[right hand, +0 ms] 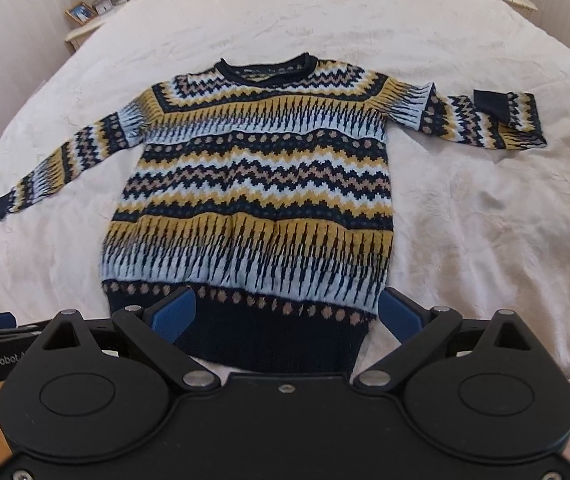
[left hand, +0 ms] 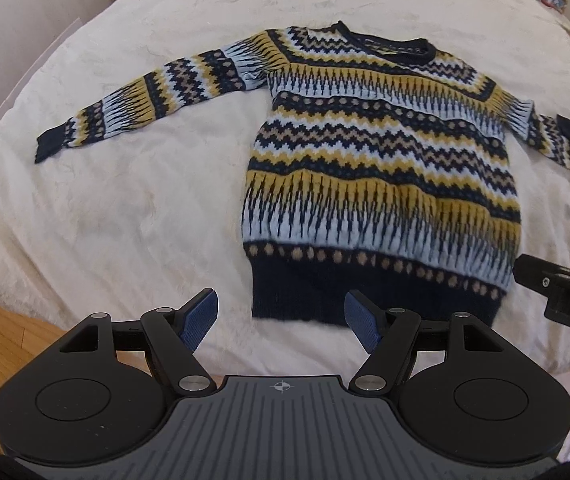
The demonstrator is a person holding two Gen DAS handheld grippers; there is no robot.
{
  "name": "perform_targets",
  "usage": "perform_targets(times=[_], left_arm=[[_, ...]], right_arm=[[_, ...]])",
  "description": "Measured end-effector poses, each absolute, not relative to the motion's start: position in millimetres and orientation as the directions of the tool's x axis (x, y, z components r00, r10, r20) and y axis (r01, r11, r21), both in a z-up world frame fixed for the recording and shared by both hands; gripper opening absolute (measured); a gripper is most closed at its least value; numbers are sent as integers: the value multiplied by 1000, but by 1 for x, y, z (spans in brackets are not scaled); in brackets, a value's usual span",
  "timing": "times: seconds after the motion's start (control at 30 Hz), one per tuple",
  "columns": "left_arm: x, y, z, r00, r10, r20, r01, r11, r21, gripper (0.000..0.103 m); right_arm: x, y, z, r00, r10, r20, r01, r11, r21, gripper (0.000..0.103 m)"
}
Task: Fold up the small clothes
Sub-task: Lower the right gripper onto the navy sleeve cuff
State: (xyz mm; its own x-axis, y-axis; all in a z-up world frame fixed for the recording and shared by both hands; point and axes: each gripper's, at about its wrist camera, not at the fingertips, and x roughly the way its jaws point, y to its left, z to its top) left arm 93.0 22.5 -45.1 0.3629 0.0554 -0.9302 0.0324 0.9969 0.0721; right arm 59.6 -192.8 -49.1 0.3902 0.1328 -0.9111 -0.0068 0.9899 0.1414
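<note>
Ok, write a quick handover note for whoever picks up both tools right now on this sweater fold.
Left tool: open, empty, near the hem's left corner.
Right tool: open, empty, over the hem.
Sweater: lies flat, front up, on the white bedspread, collar far, navy hem nearest. Left sleeve stretched out straight; right sleeve already doubled back on itself, cuff on top.
Done: laid out only; no body fold yet.
Left: fold the sleeves in, then fold the body, probably from the hem.

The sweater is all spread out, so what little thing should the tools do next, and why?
Probably lower both open tools onto the dark hem and pinch it. The sweater lies flat on the bed, unfolded. The left tool hangs by its left corner and the right tool straddles the hem, neither gripping.
</note>
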Motion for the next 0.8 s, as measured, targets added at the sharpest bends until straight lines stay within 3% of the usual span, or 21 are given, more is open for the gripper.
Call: perform_targets(times=[0.27, 0.4, 0.47, 0.63, 0.8], left_arm=[[172, 18, -56, 343, 43, -938, 44, 997, 61, 69], [208, 12, -59, 354, 32, -935, 81, 995, 65, 67], [224, 8, -63, 352, 16, -936, 118, 991, 62, 58], [256, -1, -73, 343, -17, -939, 183, 982, 49, 49], [270, -13, -77, 363, -7, -932, 210, 975, 74, 42]], right_arm=[[128, -189, -67, 360, 82, -929, 6, 996, 91, 97], [160, -191, -71, 381, 39, -924, 33, 998, 55, 87], [173, -195, -75, 378, 21, -926, 56, 997, 46, 87], [194, -218, -88, 368, 0, -930, 113, 993, 45, 76], [212, -255, -102, 351, -46, -935, 179, 984, 18, 72]])
